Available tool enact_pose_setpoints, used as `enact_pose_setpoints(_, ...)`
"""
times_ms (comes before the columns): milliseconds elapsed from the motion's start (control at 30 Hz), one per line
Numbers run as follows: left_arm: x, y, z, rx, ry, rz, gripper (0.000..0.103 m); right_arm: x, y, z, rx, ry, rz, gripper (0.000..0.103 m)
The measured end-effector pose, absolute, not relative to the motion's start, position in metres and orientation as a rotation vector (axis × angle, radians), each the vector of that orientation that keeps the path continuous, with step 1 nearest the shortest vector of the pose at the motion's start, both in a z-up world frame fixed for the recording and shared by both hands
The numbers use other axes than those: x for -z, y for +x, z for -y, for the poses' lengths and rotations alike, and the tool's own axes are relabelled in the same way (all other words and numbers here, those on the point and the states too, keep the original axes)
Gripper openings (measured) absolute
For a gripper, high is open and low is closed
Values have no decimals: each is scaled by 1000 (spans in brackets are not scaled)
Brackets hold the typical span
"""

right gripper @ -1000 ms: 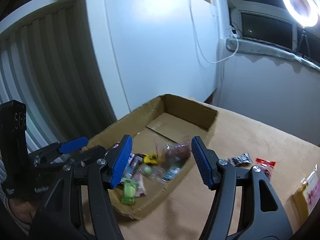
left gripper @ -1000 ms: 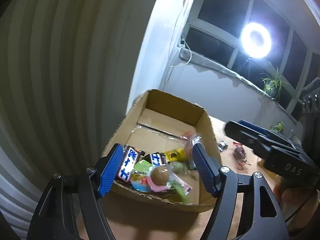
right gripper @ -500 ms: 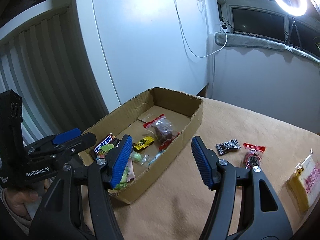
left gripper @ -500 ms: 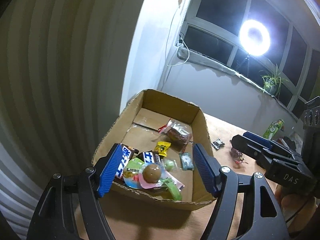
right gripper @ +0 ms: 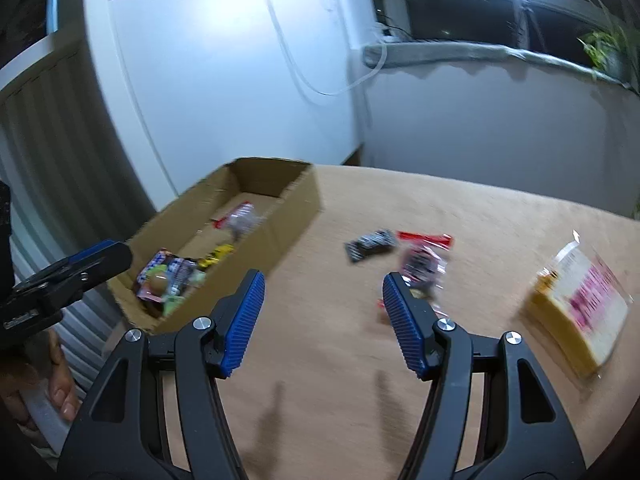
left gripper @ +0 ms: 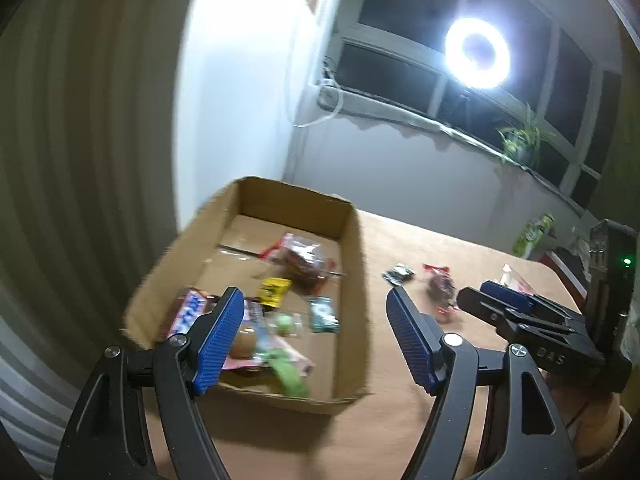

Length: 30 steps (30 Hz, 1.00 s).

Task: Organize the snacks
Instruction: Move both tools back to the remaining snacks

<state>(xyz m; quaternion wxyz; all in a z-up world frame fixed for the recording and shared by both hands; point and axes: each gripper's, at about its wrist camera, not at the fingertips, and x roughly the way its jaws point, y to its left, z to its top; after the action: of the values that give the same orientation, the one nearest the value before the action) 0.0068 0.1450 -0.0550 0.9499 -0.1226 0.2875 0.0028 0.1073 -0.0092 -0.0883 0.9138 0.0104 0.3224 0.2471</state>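
Both the right gripper [right gripper: 322, 322] and left gripper [left gripper: 316, 338] gape half-wide, empty. The clear red-topped snack packet [right gripper: 422, 264] lies mid-table beside the open brown cardboard box [right gripper: 288, 220] — best straddled squarely, low, before closing.

Left gripper [left gripper: 316, 340] jaws apart, nothing btwn pads, hanging over near edge of cardboard box [left gripper: 354, 280] at 6 o'clock. Box holds mixed snacks: clear bag w/ brown contents [left gripper: 306, 260] toward 12, yellow packet [left gripper: 273, 291] mid, blue-white bar [left gripper: 188, 314] at 9, green wrapper [left gripper: 289, 376] near 6; all blurred. At 3 o'clock right gripper [left gripper: 496, 300] sits over tan table [left gripper: 400, 420], state unclear from here, w/ small black packet [left gripper: 398, 273] and red-topped bag [left gripper: 440, 288] on table btwn box and it.
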Motion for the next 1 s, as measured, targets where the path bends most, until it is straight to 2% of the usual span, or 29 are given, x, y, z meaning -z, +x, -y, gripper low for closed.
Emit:
enact_pose_setpoints(167,55,12,-118,45,-213,-599,74,97,114,35,-466,48,-692,64)
enact_pose_setpoints(233,55,14,-109,60,-200,-605,79,101,118,40,-454,41,-706,64)
enact_pose_setpoints(300,55,15,-102,70,-193,-609,79,105,122,43,-435,31,-718,66)
enact_pose_setpoints(333,55,16,-98,74,-191,-612,79,108,126,45,-426,26,-730,69)
enact_pose_setpoints(367,55,15,-94,80,-189,-614,79,111,130,45,-418,24,-738,78)
enact_pose_setpoints(400,55,15,-90,91,-187,-617,79,113,134,47,-412,24,-746,80)
enact_pose_setpoints(867,86,49,-39,136,-127,-734,79,144,200,34,-424,-29,-880,80)
enact_pose_setpoints(900,86,53,-39,135,-127,-735,79,145,202,34,-436,-28,-887,75)
enact_pose_setpoints(933,87,58,-39,136,-132,-737,79,147,203,34,-441,-28,-890,57)
enact_pose_setpoints(967,87,62,-39,135,-136,-736,79,147,203,36,-449,-25,-893,48)
enact_pose_setpoints(1000,88,68,-39,138,-143,-738,79,147,202,38,-456,-19,-891,44)
